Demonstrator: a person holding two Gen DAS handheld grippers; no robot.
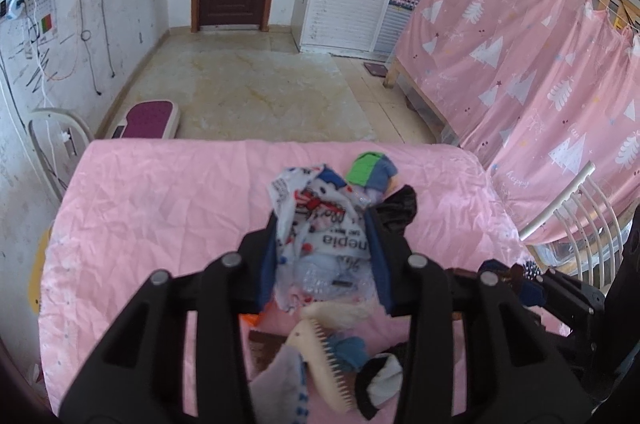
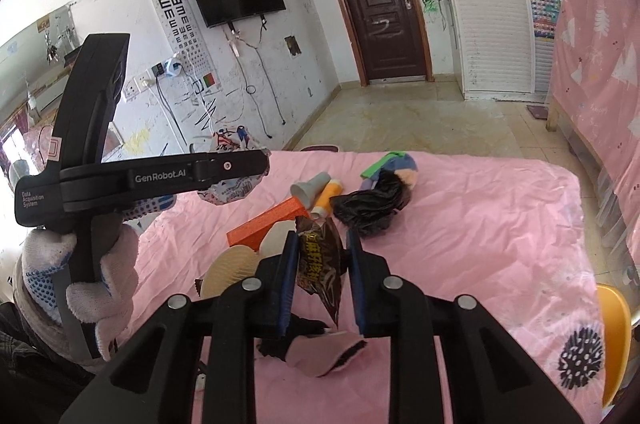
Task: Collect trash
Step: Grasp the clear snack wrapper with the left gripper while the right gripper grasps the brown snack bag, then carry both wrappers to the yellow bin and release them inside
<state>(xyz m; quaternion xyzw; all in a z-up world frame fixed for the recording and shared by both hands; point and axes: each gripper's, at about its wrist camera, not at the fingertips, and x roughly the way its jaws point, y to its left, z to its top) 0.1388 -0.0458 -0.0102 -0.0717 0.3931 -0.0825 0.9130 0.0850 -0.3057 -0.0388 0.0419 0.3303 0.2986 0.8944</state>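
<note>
Above the pink-covered table [image 2: 460, 224], left gripper [image 1: 325, 224] is clamped on a crumpled white printed wrapper [image 1: 316, 224], lifted off the cloth. Right gripper [image 2: 322, 244] pinches a dark snack wrapper [image 2: 322, 264]. Black plastic bag [image 2: 368, 207] lies just beyond.

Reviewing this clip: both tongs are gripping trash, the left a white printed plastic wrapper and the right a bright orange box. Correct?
Not quite. The right tongs grip a dark brown snack wrapper, as the right wrist view shows; the orange box lies on the pink cloth. The left tongs do grip the white printed plastic wrapper.
</note>
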